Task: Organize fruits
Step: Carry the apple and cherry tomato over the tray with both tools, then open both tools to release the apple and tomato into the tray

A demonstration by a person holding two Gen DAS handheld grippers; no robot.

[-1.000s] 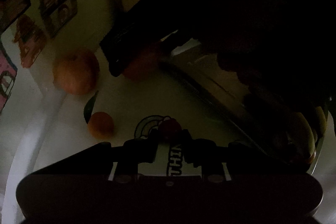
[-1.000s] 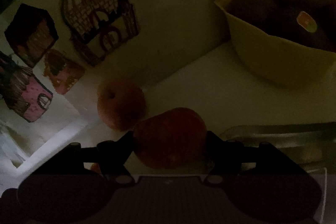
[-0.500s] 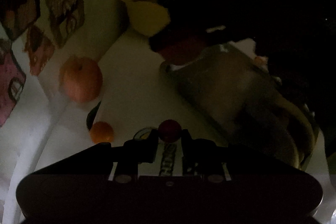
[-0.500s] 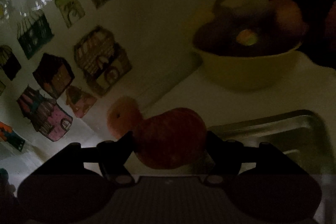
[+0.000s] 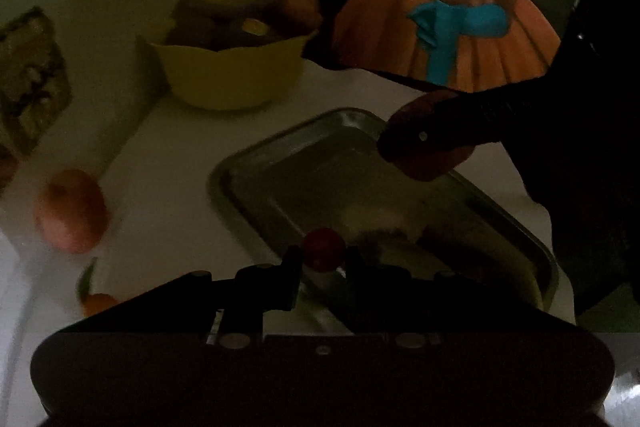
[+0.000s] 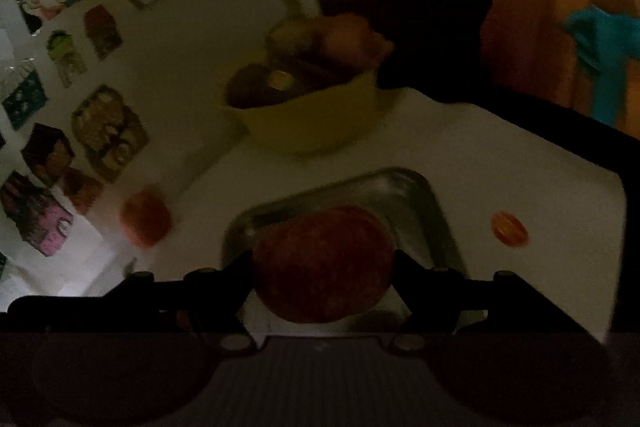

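Left fingers: the left gripper (image 5: 323, 263) is clamped on a small dark-red fruit (image 5: 323, 249), pinched between the tips.
Left view, surroundings: the metal tray (image 5: 248, 163) lies directly beyond the small fruit; a yellow bowl (image 5: 236, 75) of mixed fruit stands behind it, an orange fruit (image 5: 72, 211) sits apart on the white table (image 5: 160, 147), and a smaller orange one (image 5: 98, 303) lies near the lower edge.
Left view, other tool: the right gripper (image 5: 424, 143) hangs over the tray's far rim with its load — dim, detail unclear.
Right fingers: the right gripper (image 6: 324, 279) is closed on a red apple (image 6: 324, 263), one pad on each side.
Right view, surroundings: the apple hangs above the tray (image 6: 420, 195); the bowl (image 6: 312, 123) stands beyond.
Step in hand: carrying both fruits to the tray — judged.
Next move: lower each fruit onto the tray floor, then part the fingers; round fruit may roll.
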